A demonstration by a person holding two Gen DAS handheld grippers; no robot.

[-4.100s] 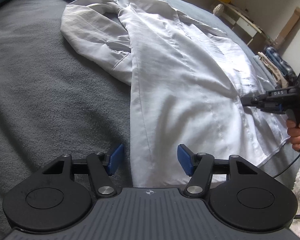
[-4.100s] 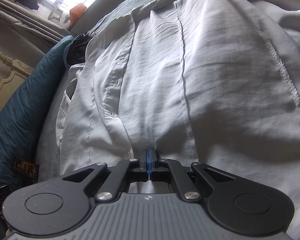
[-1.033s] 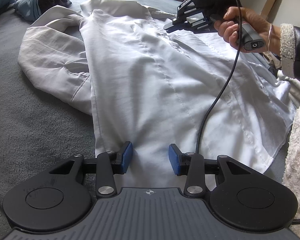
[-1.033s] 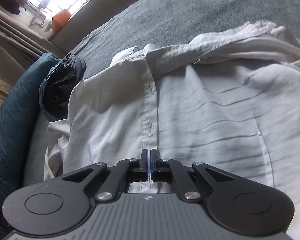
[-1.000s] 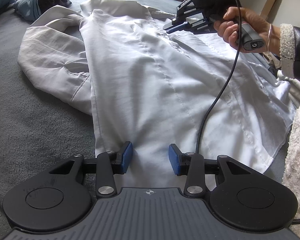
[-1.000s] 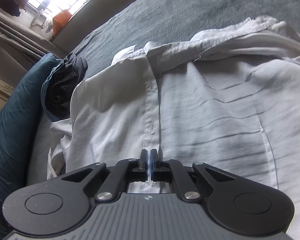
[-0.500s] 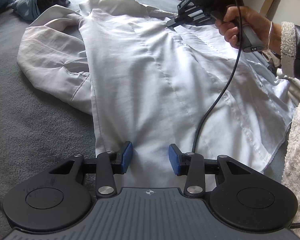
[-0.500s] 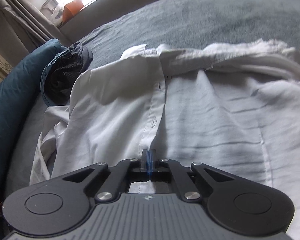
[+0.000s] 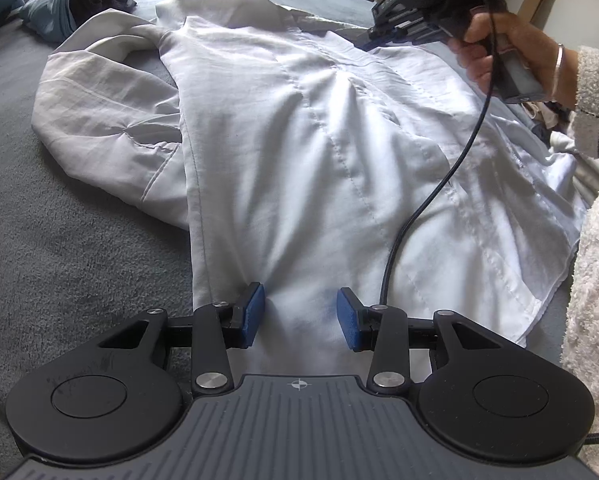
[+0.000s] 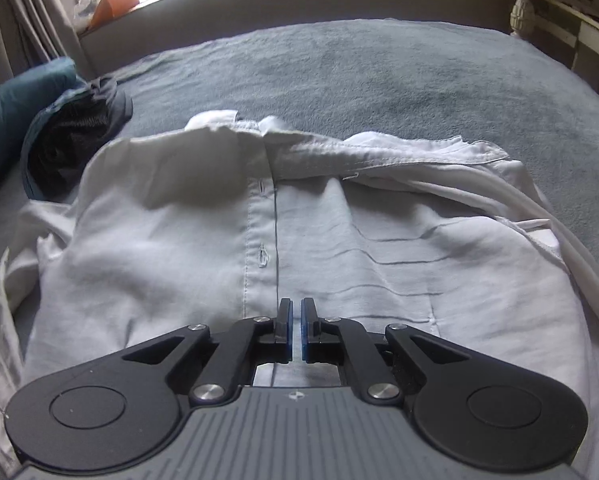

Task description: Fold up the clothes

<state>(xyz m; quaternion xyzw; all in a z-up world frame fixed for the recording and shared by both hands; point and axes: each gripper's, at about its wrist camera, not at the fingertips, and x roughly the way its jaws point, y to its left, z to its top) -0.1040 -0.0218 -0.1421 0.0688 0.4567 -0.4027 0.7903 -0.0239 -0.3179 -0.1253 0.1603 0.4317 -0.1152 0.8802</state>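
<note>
A white shirt (image 9: 307,152) lies spread, front up, on a grey bed (image 9: 59,248); its collar (image 10: 339,148) points to the far side, and one sleeve (image 9: 111,120) is folded back in a crumpled bundle beside the body.

The left gripper (image 9: 301,314) sits low at the hem, its blue pads (image 9: 253,314) well apart with a flat strip of cloth between them, nothing pinched.

The right gripper (image 10: 295,330) is held in a hand (image 9: 495,46) over the upper chest, a black cable (image 9: 431,192) hanging from it across the shirt; its pads are almost together, a thin gap showing between them, directly over the button placket (image 10: 261,248); no cloth is visibly caught in that gap.

A dark bundle of clothes (image 10: 71,136) lies just beyond the shoulder, next to a teal pillow (image 10: 15,100); a fluffy cream fabric (image 9: 595,280) borders the shirt's near edge.
</note>
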